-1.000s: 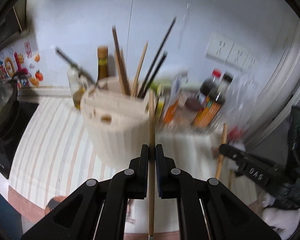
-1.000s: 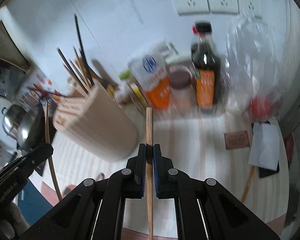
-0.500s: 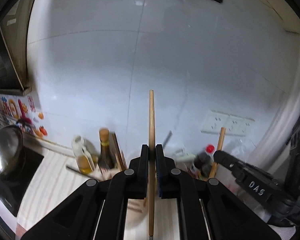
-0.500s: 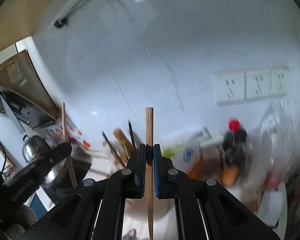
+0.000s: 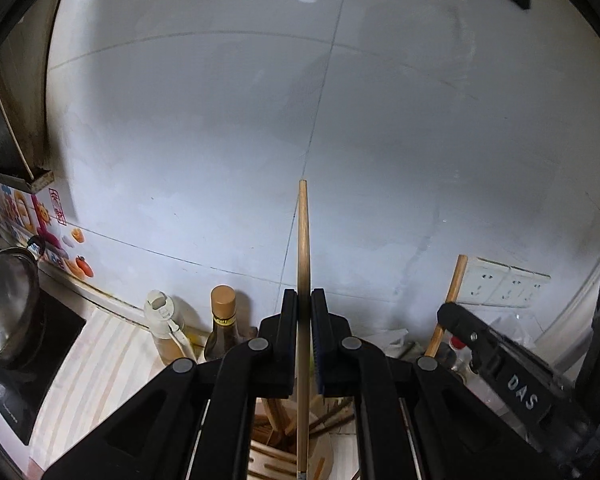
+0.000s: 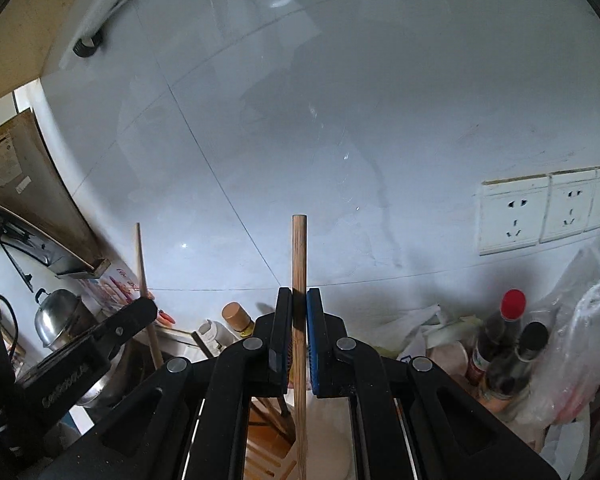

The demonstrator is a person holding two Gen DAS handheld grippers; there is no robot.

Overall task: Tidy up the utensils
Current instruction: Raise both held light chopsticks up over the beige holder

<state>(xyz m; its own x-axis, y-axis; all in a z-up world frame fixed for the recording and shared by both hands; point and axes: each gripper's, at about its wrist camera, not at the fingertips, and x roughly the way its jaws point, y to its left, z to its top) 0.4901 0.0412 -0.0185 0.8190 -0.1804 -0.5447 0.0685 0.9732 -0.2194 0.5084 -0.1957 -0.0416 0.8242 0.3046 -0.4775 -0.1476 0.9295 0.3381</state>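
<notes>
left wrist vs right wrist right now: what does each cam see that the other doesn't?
Left wrist only: the stovetop under a steel pot lid, and the right gripper clamping its chopstick.

Right wrist only: the red-capped sauce bottle, a plastic bag and a kettle.

Both: the gold-capped bottle, wall sockets, the utensil holder below.

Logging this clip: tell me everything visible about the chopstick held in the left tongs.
The chopstick is a plain, light brown stick, wooden or bamboo by its look, round and slightly tapered. It stands roughly upright along the left tongs, which are shut on it near mid-length, with a pad pressing each side. Its upper end is blunt and points at the white tiled wall. Its lower end runs down over the wooden utensil holder; whether it touches the holder cannot be told.
</notes>
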